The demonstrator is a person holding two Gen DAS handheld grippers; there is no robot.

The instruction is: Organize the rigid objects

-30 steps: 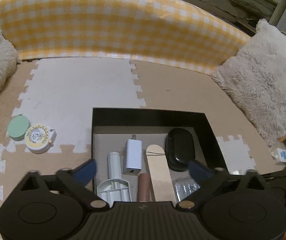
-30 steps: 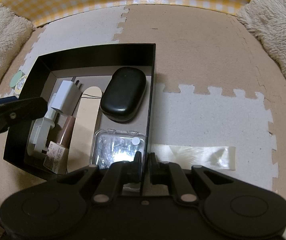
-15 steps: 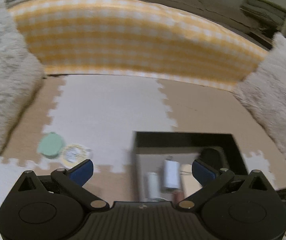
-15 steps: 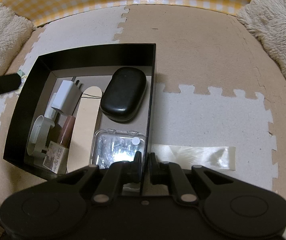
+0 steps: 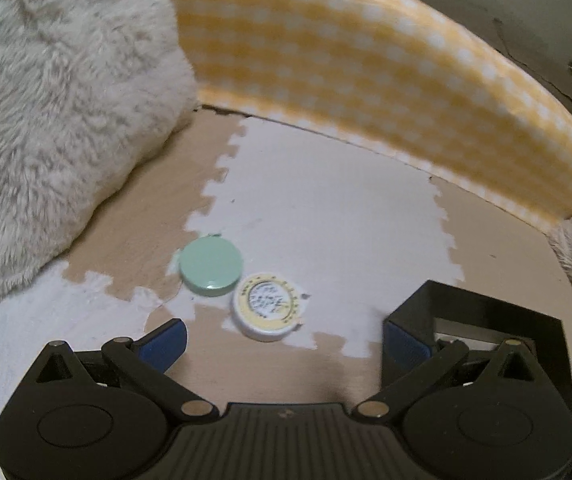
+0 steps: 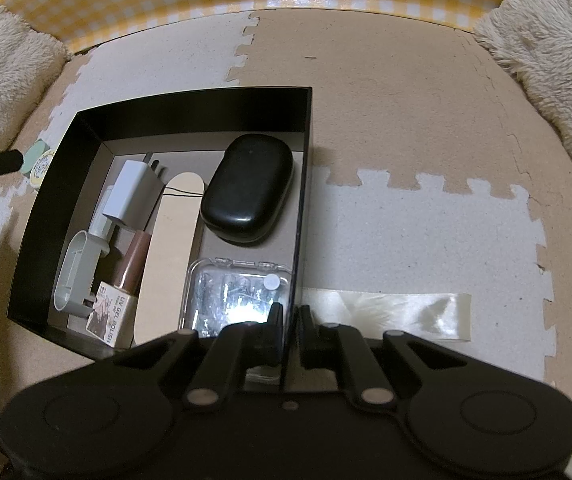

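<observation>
Left tool (image 5: 283, 338) has swung, spread wide, to flat-lying round tins (image 5: 268, 305); right tool (image 6: 289, 320) pinches box wall (image 6: 300, 216).

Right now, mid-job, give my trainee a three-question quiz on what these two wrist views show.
1. True or false: the left gripper is open and empty.
2. What is the right gripper clamped on: A) black case, B) the black box wall, C) white charger?
3. Name the two round items outside the box.

Key: 1 true. 2 B. 3 the green tin and the yellow-rimmed white tin.
</observation>
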